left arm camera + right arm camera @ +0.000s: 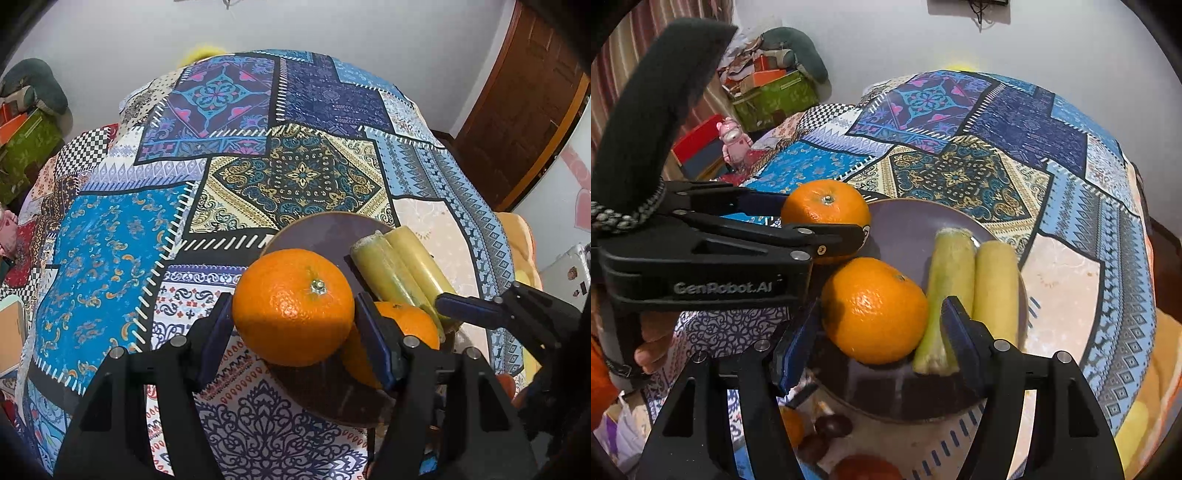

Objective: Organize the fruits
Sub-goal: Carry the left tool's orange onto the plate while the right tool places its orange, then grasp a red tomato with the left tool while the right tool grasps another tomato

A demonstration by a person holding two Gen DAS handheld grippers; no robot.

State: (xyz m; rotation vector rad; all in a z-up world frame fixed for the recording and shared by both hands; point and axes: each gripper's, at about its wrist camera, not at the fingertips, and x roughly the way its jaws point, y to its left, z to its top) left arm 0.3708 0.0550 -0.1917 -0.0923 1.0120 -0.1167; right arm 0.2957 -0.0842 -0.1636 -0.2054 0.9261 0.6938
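my left claw [293, 314] grips an orange [293, 306] over the plate [317, 229] rim, my right claw [881, 332] gapes around the plated orange [873, 310]; releasing early rolls mine onto the table [110, 240].

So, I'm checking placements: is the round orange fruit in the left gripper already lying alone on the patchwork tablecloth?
No, the left gripper holds the round orange fruit between its fingers, at the dark plate's edge.
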